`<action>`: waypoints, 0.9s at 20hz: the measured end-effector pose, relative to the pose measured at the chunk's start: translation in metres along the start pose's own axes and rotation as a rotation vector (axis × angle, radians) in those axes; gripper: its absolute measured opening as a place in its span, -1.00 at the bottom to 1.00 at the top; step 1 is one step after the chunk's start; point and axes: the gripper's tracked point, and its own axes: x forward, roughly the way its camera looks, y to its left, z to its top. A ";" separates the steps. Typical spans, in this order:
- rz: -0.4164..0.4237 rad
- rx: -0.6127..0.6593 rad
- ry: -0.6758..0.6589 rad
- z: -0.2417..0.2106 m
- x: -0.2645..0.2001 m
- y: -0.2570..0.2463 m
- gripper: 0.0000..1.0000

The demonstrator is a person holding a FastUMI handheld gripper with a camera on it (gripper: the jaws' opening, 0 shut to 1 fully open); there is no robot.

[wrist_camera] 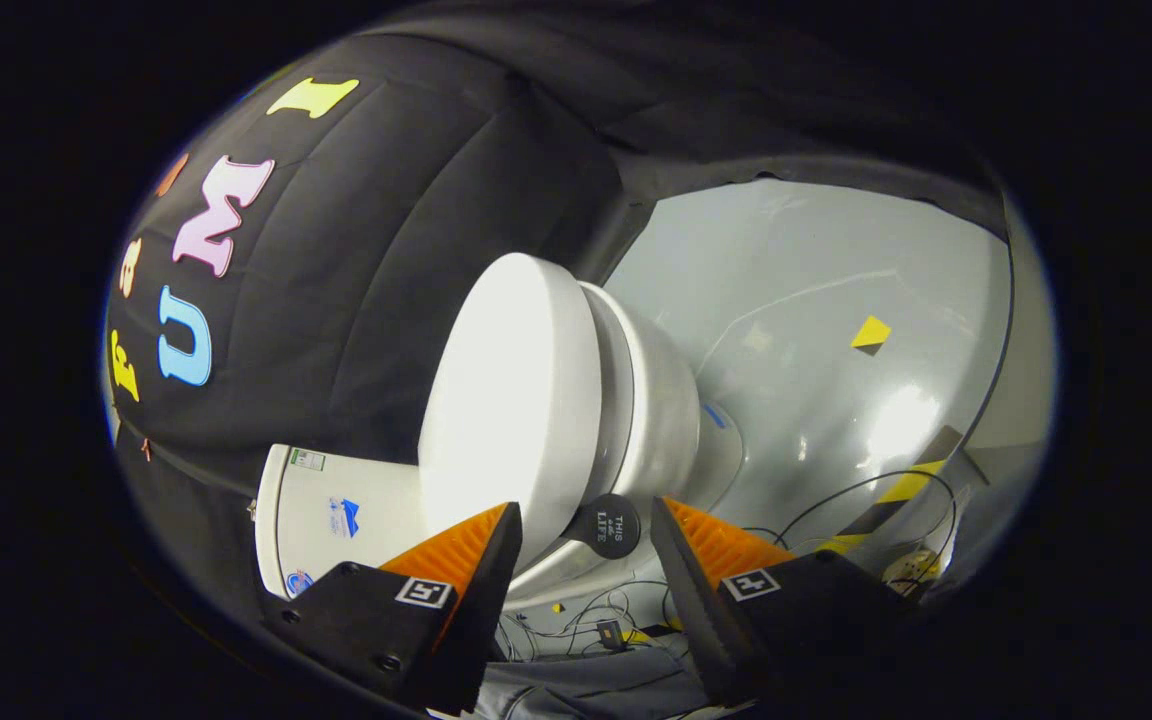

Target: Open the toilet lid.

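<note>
**White lid down, jaws apart at its front edge**

White and glossy, the toilet lid (511,400) lies shut on the seat, above the bowl (666,410). The camera is rolled, so the toilet appears tipped sideways. The cistern (336,510) sits behind the lid, against the black cloth wall. A small black round knob (608,526) juts from the lid's front edge.

The gripper (584,530) has its jaws spread fairly wide. The knob sits between the fingertips, touching neither as far as can be seen. One fingertip (506,525) lies right at the lid's rim; whether it touches is unclear. Nothing is held.

The lid appears not yet lifted. To do this step well, the jaws would likely need to close on the knob, or hook under the lid's rim beside it, then swing up towards the cistern, following the hinge's arc so the grip does not slip off the smooth surface.

Cables (866,500) trail on the pale floor (816,300) beyond the bowl.
</note>
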 end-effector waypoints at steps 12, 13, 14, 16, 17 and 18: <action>-0.006 0.031 0.037 -0.017 0.016 -0.014 -0.79; -0.011 0.012 0.036 -0.018 0.017 -0.012 -0.78; -0.017 0.000 0.033 -0.017 0.017 -0.010 -0.78; -0.042 -0.051 0.026 -0.016 0.014 -0.005 -0.79; -0.058 -0.079 0.024 -0.017 0.013 -0.004 -0.78; -0.066 -0.101 0.017 -0.015 0.011 -0.002 -0.78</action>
